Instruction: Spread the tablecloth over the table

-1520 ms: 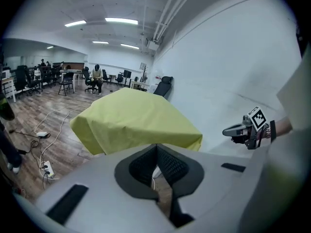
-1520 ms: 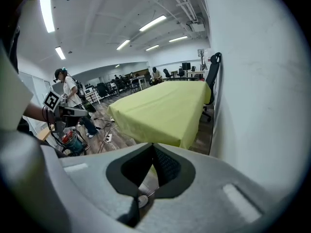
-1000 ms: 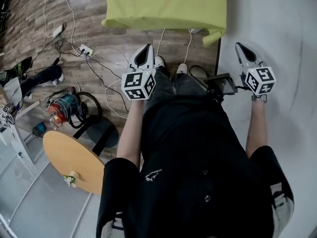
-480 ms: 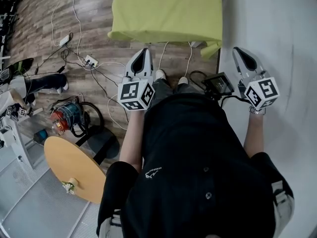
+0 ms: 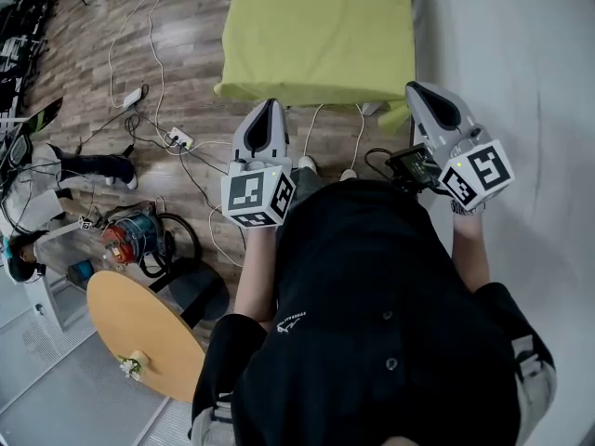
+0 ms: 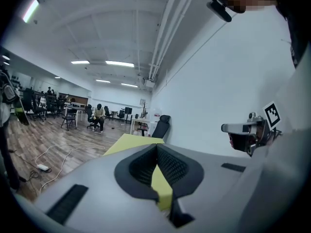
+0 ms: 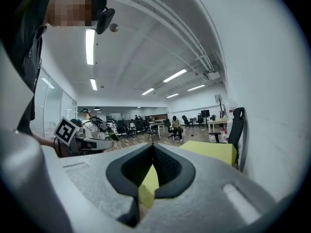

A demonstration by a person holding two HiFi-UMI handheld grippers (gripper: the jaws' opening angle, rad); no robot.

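Note:
The yellow-green tablecloth (image 5: 321, 31) covers the table ahead of me, its near edge hanging toward the floor. It also shows as a yellow slab in the left gripper view (image 6: 127, 142) and the right gripper view (image 7: 211, 151). My left gripper (image 5: 265, 110) is held up short of the table's near left corner, jaws shut and empty. My right gripper (image 5: 420, 91) hovers by the near right corner, apart from the cloth, also shut with nothing in it. Each gripper points roughly level at the table (image 6: 156, 147) (image 7: 153, 147).
A white wall (image 5: 521, 63) runs along the right of the table. Cables and a power strip (image 5: 177, 137) lie on the wood floor at left. A round wooden top (image 5: 139, 328) and an orange-and-black machine (image 5: 130, 235) stand at lower left. A black office chair (image 6: 163, 125) stands beyond the table.
Both grippers have risen toward the head camera and look larger. More of the tablecloth's top has come into the head view. The jaws have stayed shut.

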